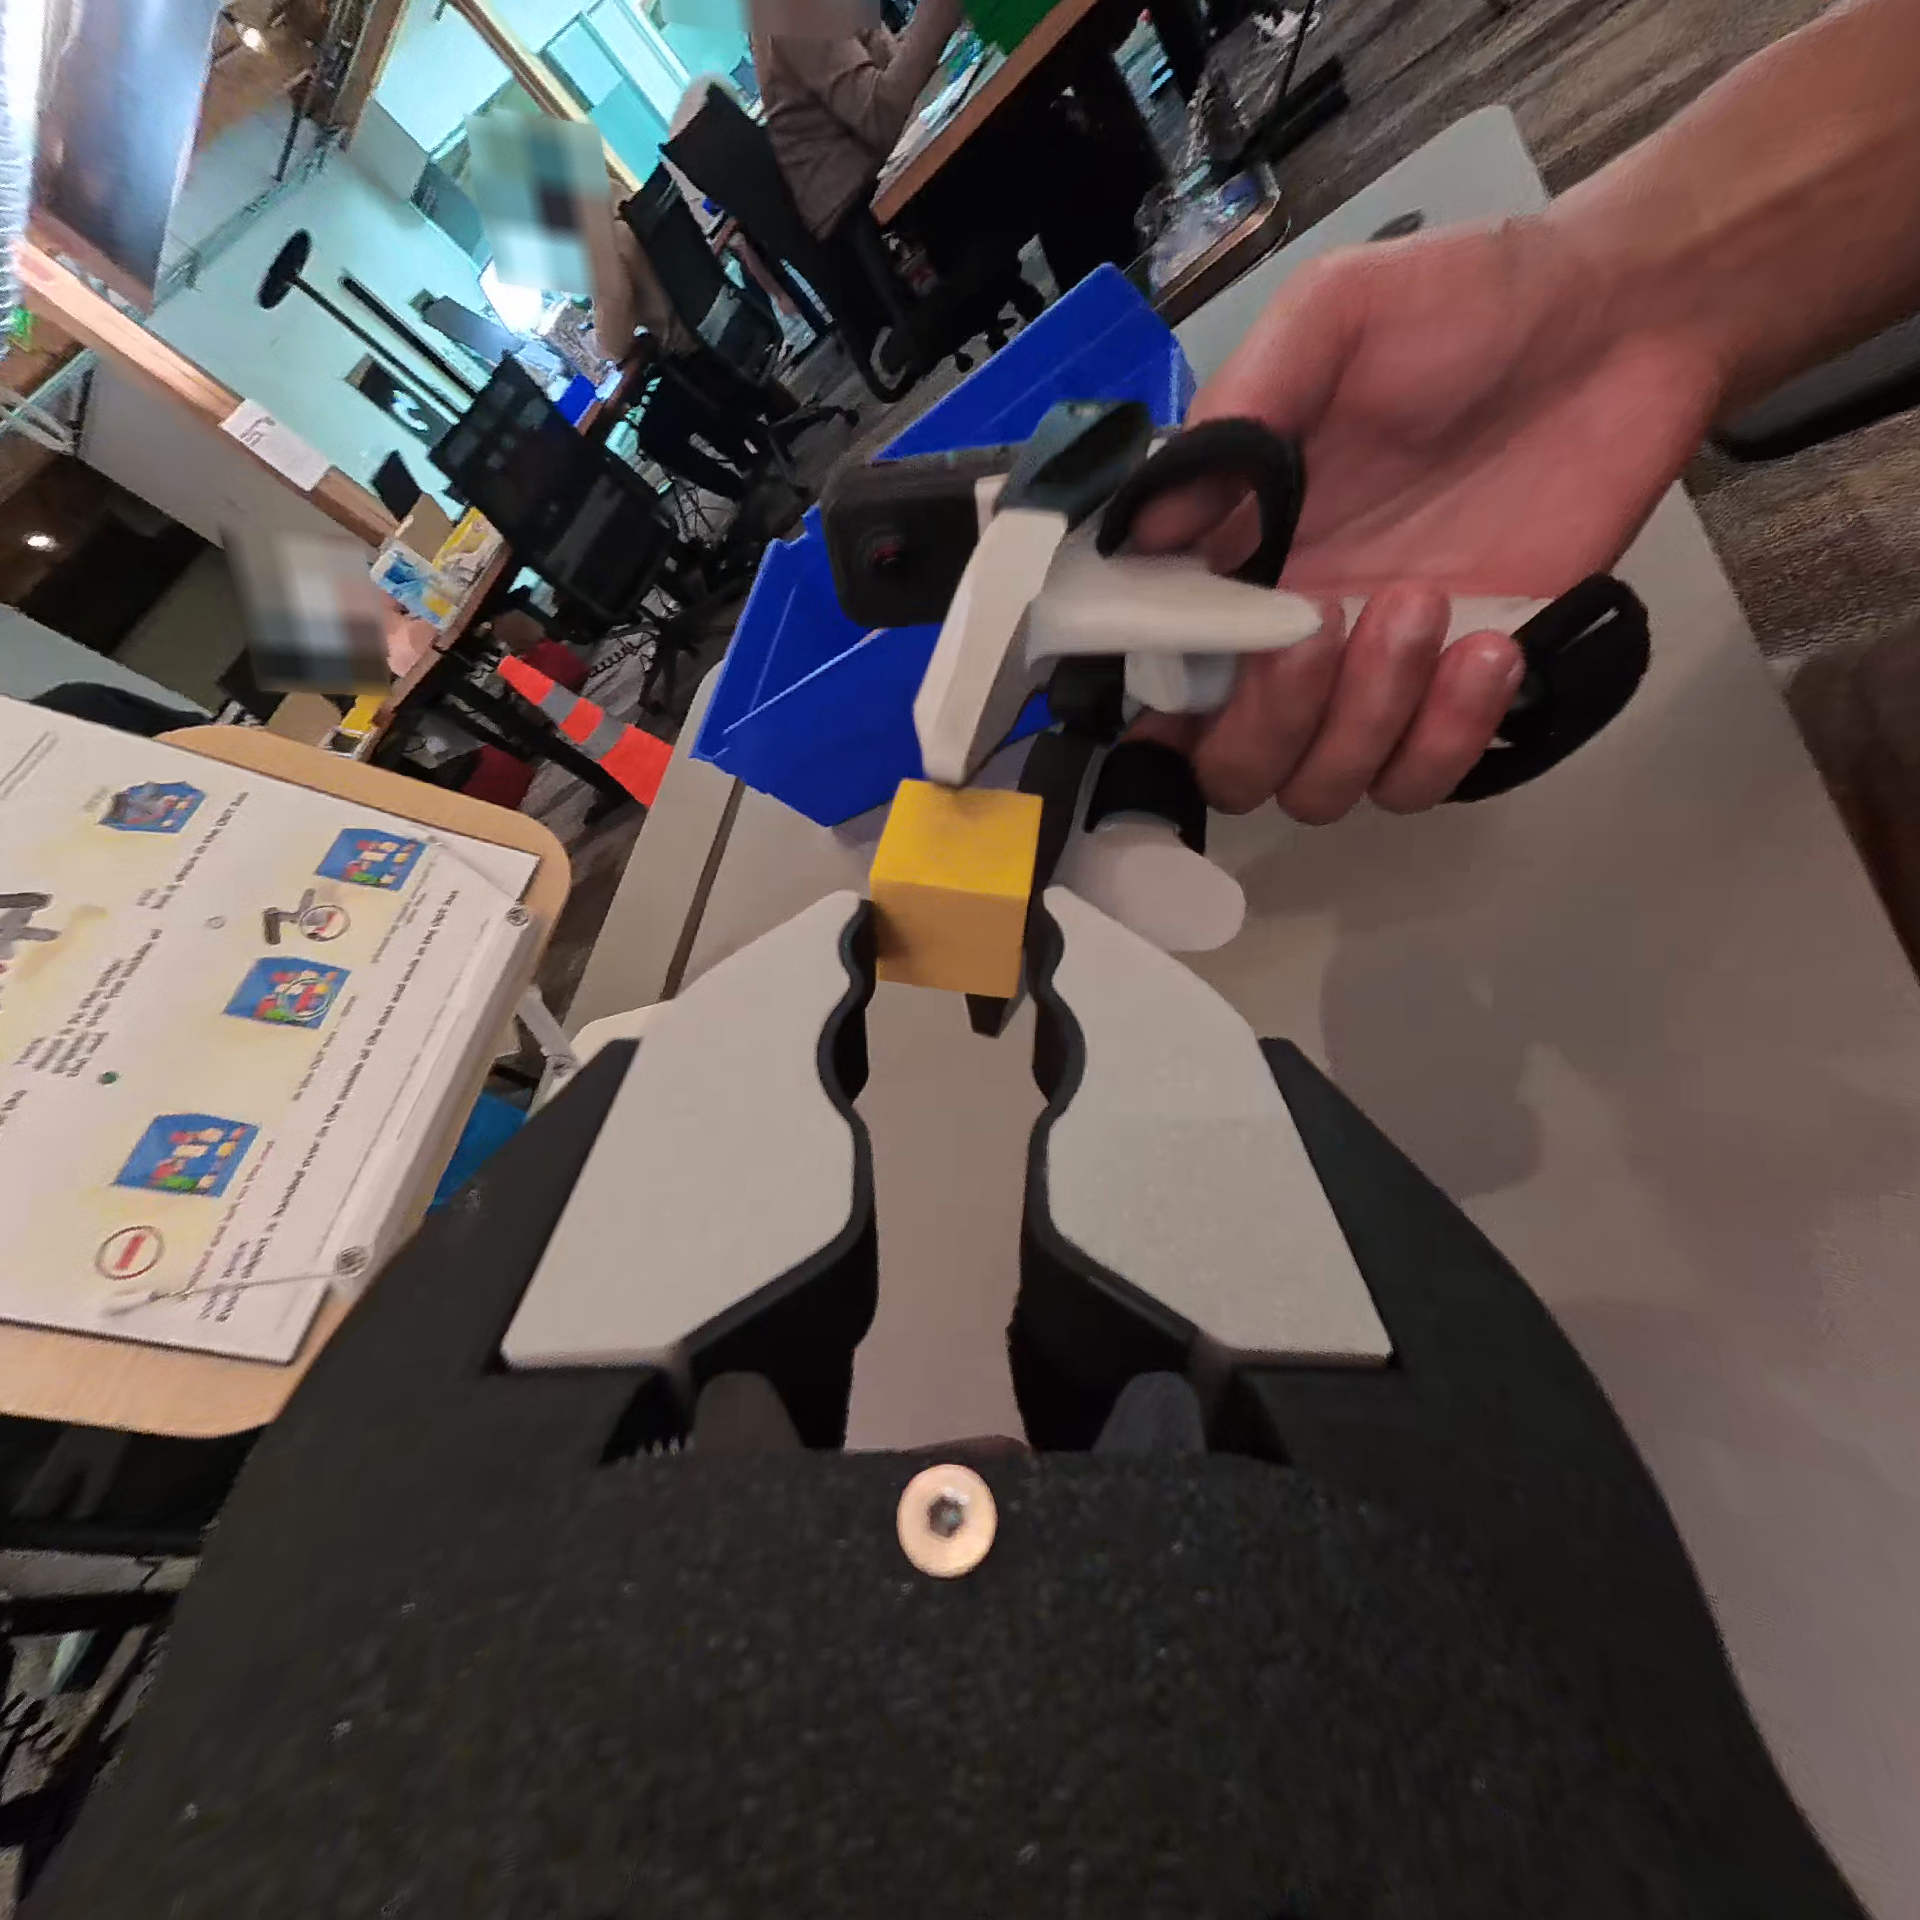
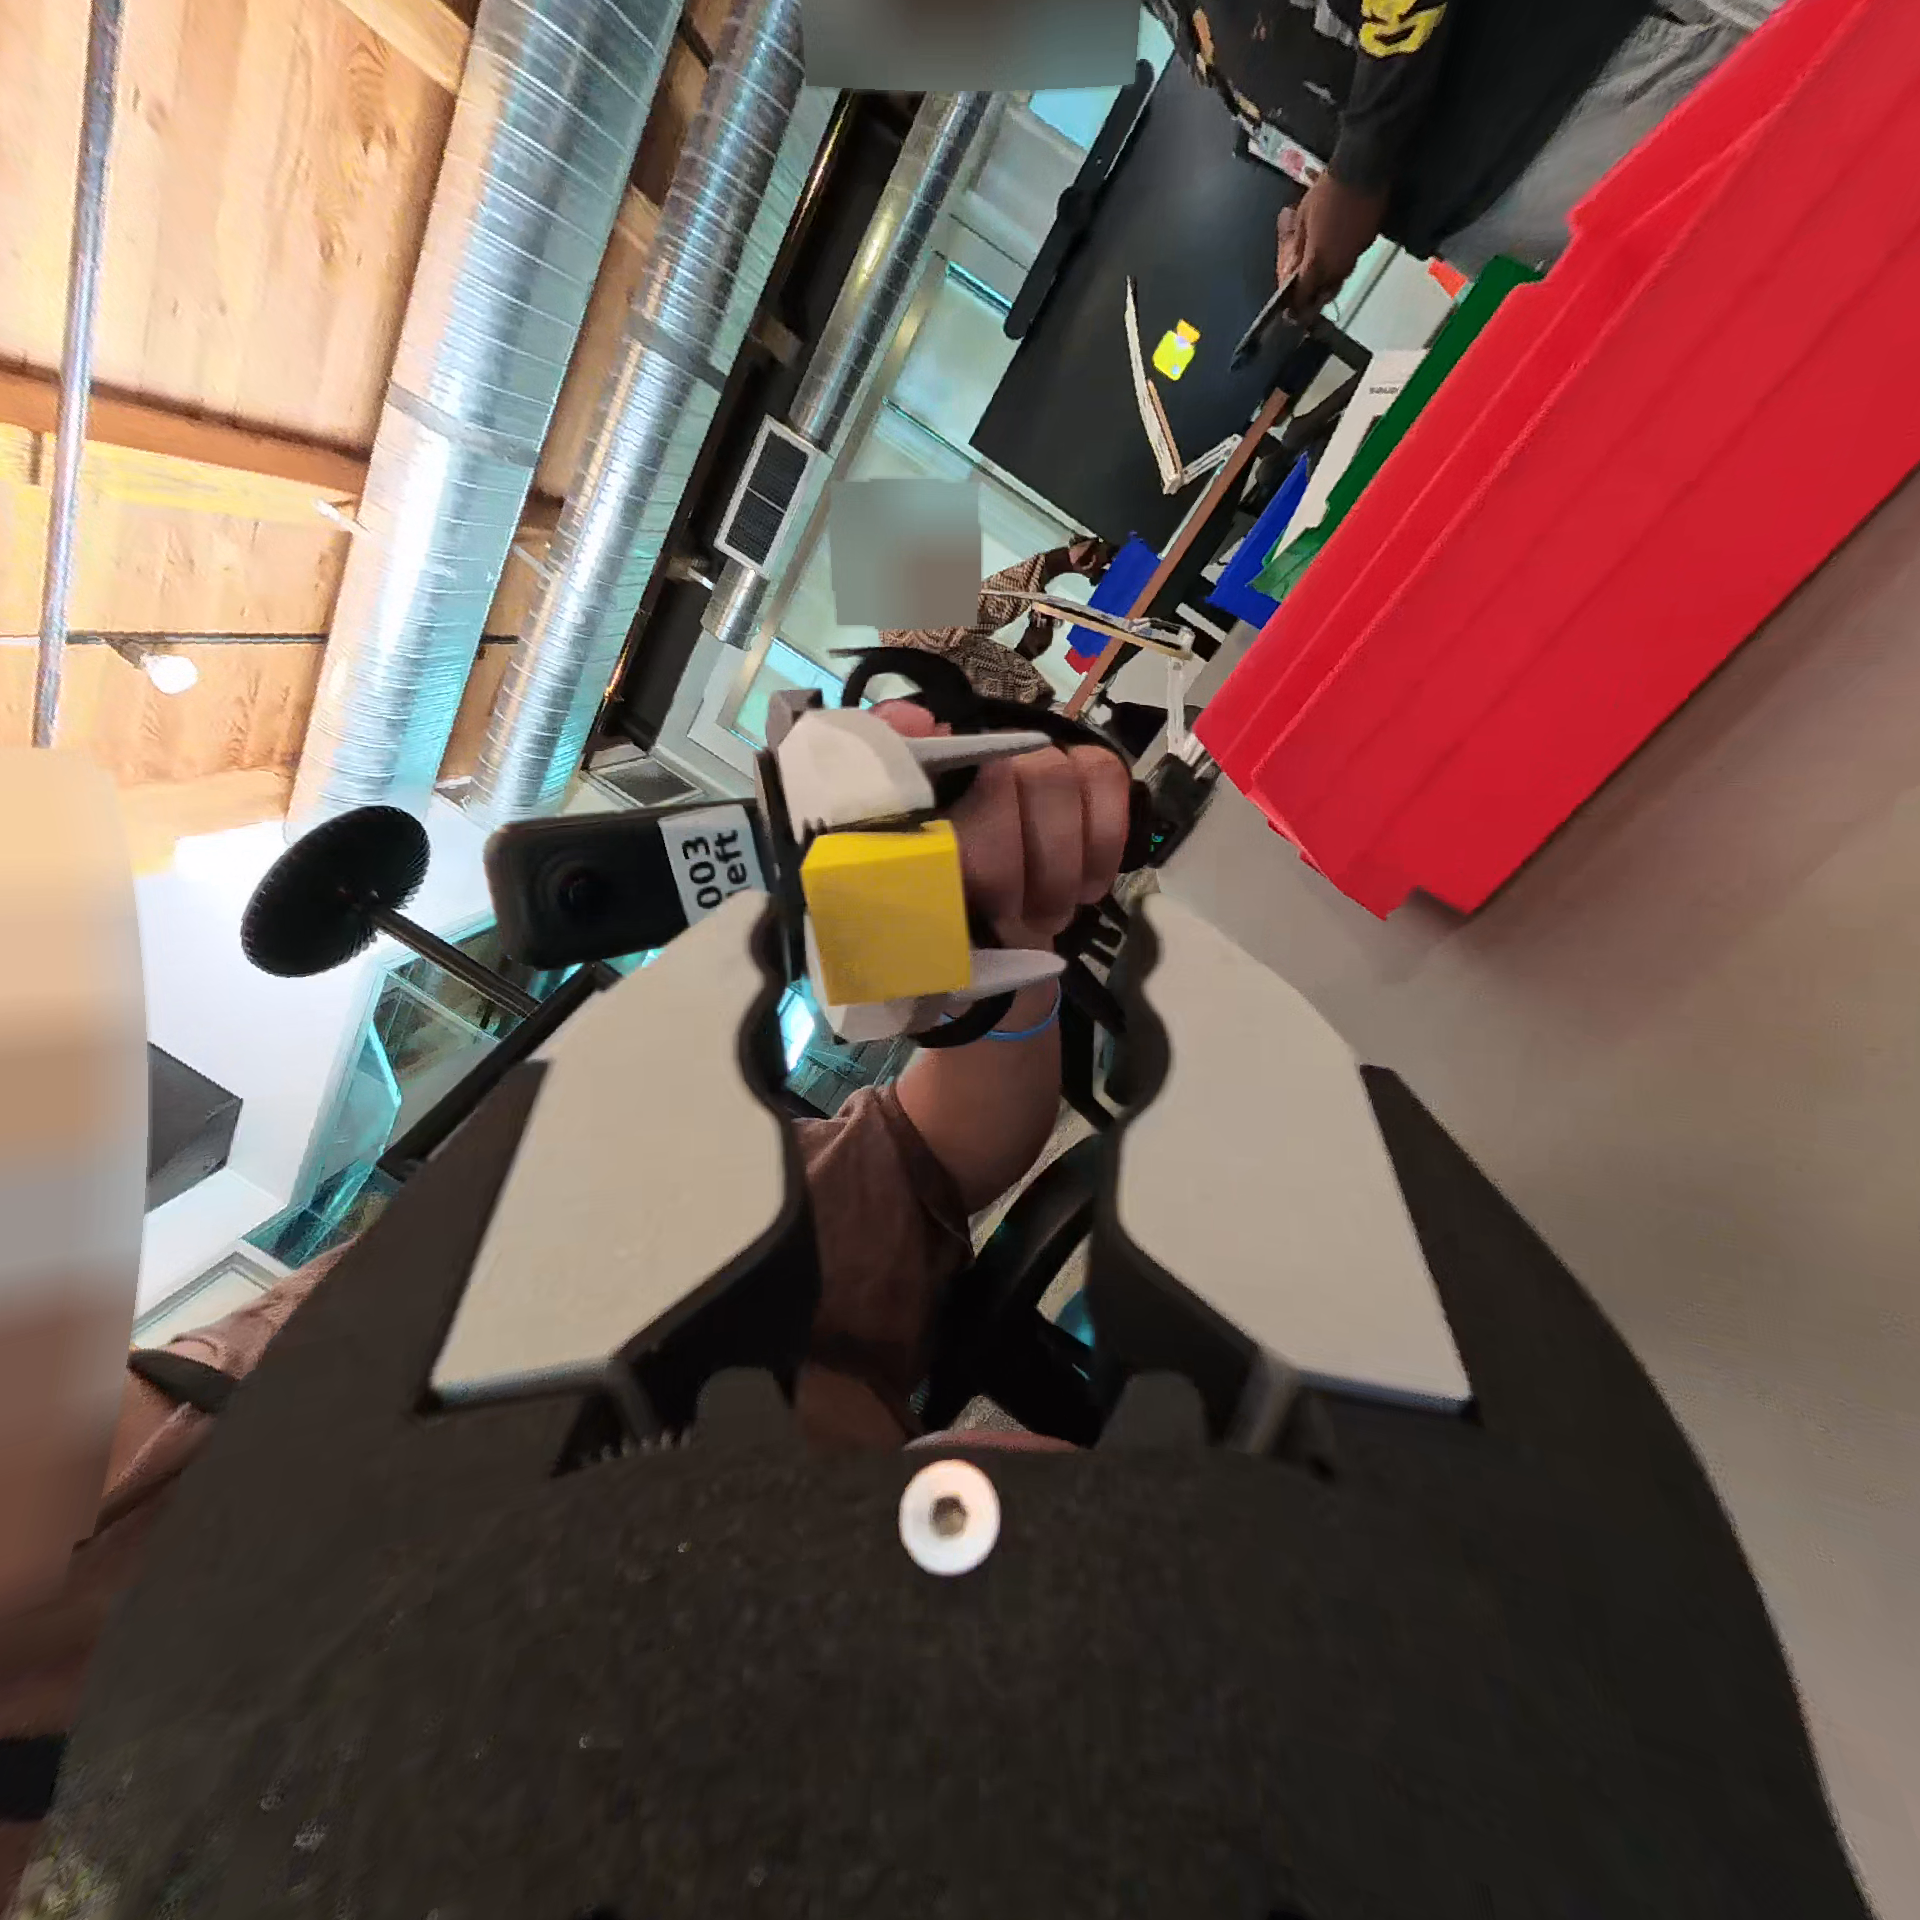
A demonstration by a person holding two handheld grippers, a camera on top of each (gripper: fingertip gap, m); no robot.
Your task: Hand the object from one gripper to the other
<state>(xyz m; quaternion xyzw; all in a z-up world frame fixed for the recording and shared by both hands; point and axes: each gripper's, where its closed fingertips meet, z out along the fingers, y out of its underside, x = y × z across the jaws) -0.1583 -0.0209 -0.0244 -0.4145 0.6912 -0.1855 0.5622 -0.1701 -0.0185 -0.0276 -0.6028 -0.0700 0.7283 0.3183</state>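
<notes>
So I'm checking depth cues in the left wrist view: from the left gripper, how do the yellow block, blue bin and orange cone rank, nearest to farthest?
1. Yellow block: held in the left gripper jaws, dead ahead.
2. Blue bin: on the table just behind the block, slightly to the left.
3. Orange cone: lying off the table, farther back and to the left.

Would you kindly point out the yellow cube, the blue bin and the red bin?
yellow cube (image 1: pixel 951 899), left wrist view, on its front face.
blue bin (image 1: pixel 831 696), left wrist view, on its near side wall.
red bin (image 2: pixel 1558 540), right wrist view, on its stepped side.
</notes>
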